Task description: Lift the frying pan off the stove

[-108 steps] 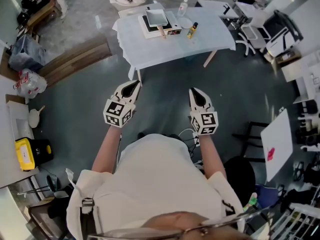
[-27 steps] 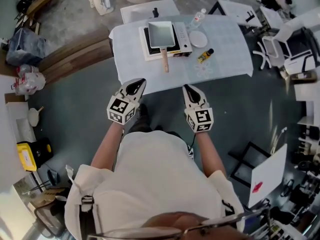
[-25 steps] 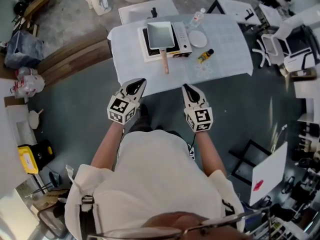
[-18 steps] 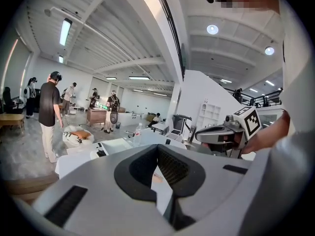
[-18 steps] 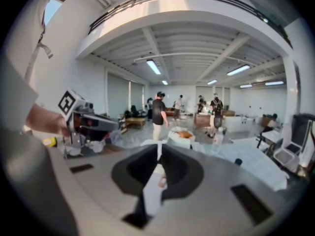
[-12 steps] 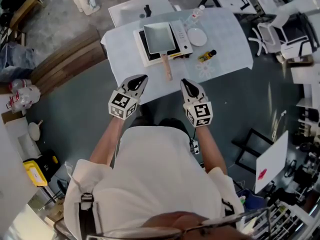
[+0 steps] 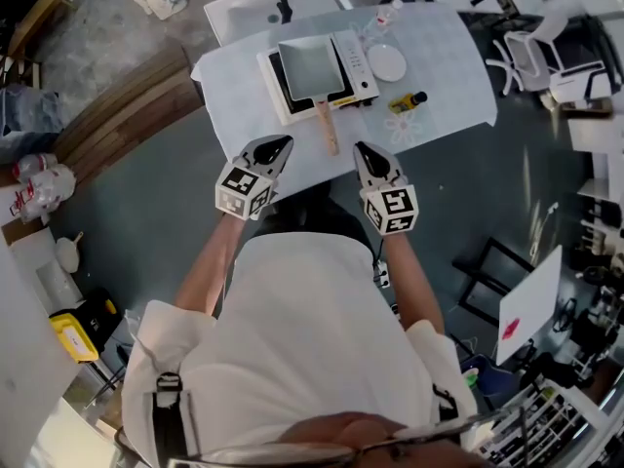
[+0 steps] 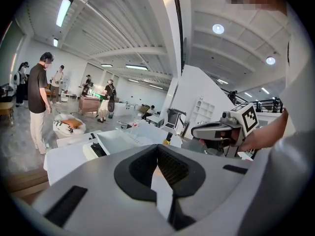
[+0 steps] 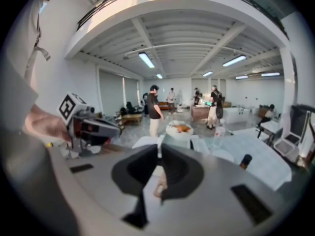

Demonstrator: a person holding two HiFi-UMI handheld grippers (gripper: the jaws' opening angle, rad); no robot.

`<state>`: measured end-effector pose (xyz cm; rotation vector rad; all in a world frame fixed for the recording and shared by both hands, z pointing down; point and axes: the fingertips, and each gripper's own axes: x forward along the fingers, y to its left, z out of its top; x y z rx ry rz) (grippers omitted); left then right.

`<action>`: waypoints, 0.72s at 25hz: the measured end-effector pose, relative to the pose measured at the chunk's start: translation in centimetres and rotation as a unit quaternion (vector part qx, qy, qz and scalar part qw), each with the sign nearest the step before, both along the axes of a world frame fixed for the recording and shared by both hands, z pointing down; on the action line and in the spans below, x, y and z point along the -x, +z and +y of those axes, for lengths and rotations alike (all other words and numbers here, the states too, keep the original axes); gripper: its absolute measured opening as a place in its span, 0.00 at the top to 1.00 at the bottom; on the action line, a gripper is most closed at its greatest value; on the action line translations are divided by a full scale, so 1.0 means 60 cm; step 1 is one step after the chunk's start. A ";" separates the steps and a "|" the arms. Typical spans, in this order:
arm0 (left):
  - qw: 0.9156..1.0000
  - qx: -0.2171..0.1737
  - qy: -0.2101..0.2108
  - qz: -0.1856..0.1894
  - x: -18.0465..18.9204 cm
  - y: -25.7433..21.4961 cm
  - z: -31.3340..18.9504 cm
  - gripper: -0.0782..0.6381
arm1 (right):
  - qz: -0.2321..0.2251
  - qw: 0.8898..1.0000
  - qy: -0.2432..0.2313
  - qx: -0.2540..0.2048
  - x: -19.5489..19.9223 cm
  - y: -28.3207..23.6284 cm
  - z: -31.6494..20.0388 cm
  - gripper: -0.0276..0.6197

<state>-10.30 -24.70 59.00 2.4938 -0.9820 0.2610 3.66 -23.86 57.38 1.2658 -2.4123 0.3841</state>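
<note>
Both hand-held grippers have come closer to the surface than a second ago, and the pan's handle end now lies about level with their tips. The left hand-held gripper has its jaws pressed together with nothing between them. The right hand-held gripper is likewise closed and empty. They are held side by side over the near edge of the surface, touching nothing.

The frying pan, rectangular and pale, sits on the stove just ahead of both, slightly nearer the left one. Its wooden handle points back into the gap between the two tips. A white plate lies ahead of the right hand-held gripper, just beside the stove. A small yellow bottle lies on its side nearer that gripper, a little outward of it.
</note>
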 end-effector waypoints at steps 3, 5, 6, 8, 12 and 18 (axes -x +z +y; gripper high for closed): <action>1.000 0.008 -0.004 0.003 -0.008 0.007 -0.010 0.85 | -0.002 1.000 -0.010 0.009 -0.001 0.010 -0.010 0.89; 1.000 0.014 -0.009 0.004 -0.015 0.015 -0.019 0.85 | -0.003 1.000 -0.018 0.017 -0.004 0.022 -0.019 0.89; 1.000 0.018 -0.012 0.004 -0.020 0.019 -0.025 0.85 | -0.004 1.000 -0.022 0.021 -0.006 0.028 -0.026 0.89; 0.999 0.025 -0.020 0.004 -0.027 0.028 -0.035 0.85 | -0.007 0.999 -0.033 0.031 -0.010 0.041 -0.038 0.89; 0.998 0.043 -0.036 0.002 -0.038 0.047 -0.053 0.85 | -0.012 0.995 -0.072 0.062 -0.009 0.072 -0.057 0.89; 0.995 0.080 -0.064 0.009 -0.052 0.086 -0.080 0.85 | -0.027 0.984 -0.128 0.118 -0.004 0.129 -0.076 0.89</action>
